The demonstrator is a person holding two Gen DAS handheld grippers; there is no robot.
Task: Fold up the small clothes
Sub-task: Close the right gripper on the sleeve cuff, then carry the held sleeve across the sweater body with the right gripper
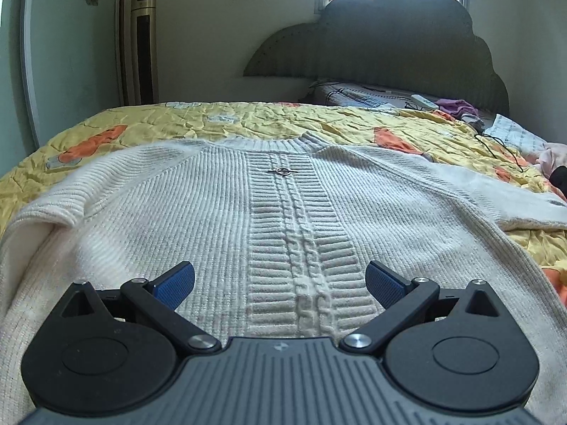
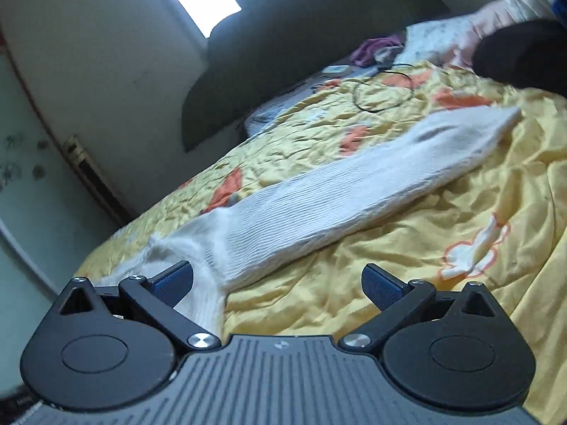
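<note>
A cream knitted sweater (image 1: pixel 276 205) lies flat and face up on the bed, collar at the far end, with a small metal ring (image 1: pixel 282 171) on its cable-knit front. My left gripper (image 1: pixel 280 283) is open and empty, low over the sweater's hem at its middle. In the right wrist view the sweater's sleeve (image 2: pixel 354 184) stretches out to the right across the quilt. My right gripper (image 2: pixel 278 283) is open and empty, low over the quilt just beside the sleeve's base; its left finger (image 2: pixel 173 283) sits in front of the sweater's side.
The bed is covered by a yellow quilt (image 1: pixel 248 120) with orange and white flowers. A black cable (image 2: pixel 382 92), a white remote (image 1: pixel 423 102), purple cloth (image 1: pixel 457 106) and pillows lie near the dark headboard (image 1: pixel 389 42). A tower fan (image 1: pixel 143 46) stands by the far wall.
</note>
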